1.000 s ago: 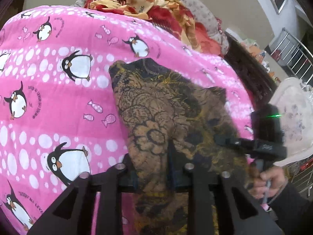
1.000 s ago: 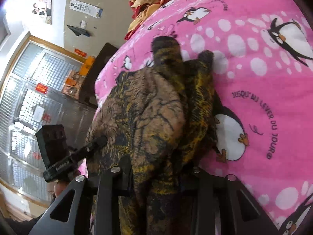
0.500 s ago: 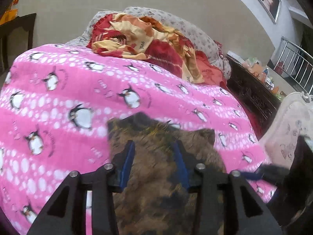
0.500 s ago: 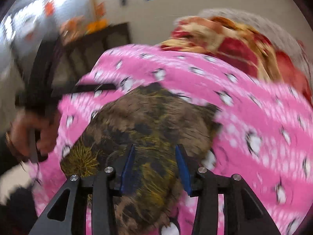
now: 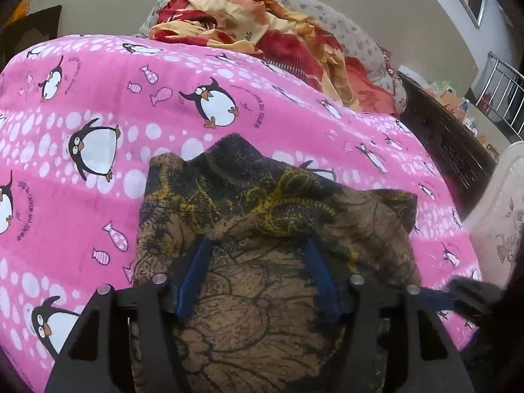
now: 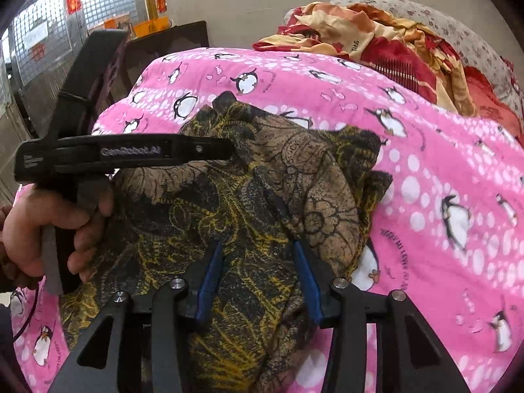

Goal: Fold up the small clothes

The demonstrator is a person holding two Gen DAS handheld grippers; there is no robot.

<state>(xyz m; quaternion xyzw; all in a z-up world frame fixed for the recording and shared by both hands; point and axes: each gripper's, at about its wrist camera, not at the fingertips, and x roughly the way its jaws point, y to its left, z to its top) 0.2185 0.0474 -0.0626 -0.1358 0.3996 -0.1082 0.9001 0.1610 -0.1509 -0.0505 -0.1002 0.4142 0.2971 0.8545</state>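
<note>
While left hand-held gripper [image 5: 257,262] jaws widen over brown garment [image 5: 262,229], right hand-held gripper [image 6: 258,255] released, pink penguin blanket [image 5: 98,196], red bedding [image 5: 262,32] behind

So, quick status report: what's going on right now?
Left gripper jaws opening, empty. Right gripper open, empty. Brown patterned cloth lies bunched on pink blanket. Nothing in the way.

Soft matt brown-and-yellow printed garment [image 5: 262,294] under matt black plastic left gripper [image 5: 258,278] jaws, on fleecy pink penguin blanket [image 5: 98,196].

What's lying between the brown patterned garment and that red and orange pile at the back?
Only bare pink penguin blanket, in both wrist views, between garment and pile.
</note>
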